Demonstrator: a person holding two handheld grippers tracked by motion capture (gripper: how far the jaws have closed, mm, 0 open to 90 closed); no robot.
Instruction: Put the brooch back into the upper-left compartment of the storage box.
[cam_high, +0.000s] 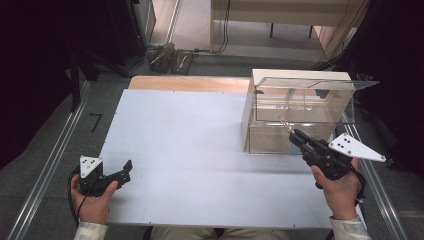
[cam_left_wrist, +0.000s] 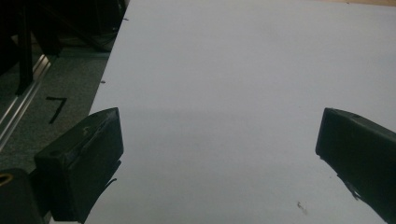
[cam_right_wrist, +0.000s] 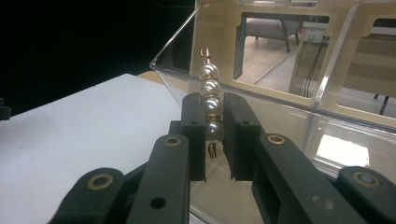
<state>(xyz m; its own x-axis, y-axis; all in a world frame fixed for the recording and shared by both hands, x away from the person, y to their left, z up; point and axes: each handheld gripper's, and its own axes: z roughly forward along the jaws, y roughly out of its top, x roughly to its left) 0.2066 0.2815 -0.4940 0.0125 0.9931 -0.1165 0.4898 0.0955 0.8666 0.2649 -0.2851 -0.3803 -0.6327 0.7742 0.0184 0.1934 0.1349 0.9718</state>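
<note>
A short string of white pearls with gold wire ends (cam_right_wrist: 210, 105) is standing upright at the centre of the right gripper view, where the right gripper (cam_right_wrist: 212, 128) is pinching it between its jaws before the clear acrylic box (cam_high: 300, 107). At lower left of the high view, the left gripper (cam_high: 122, 172) is hovering wide and empty over the white table (cam_high: 190, 145).

black tape mark shaped like a "7" (cam_high: 95, 121) on grey floor left of table, same mark in left gripper view (cam_left_wrist: 56, 109), no other legible text, labels or brands
</note>
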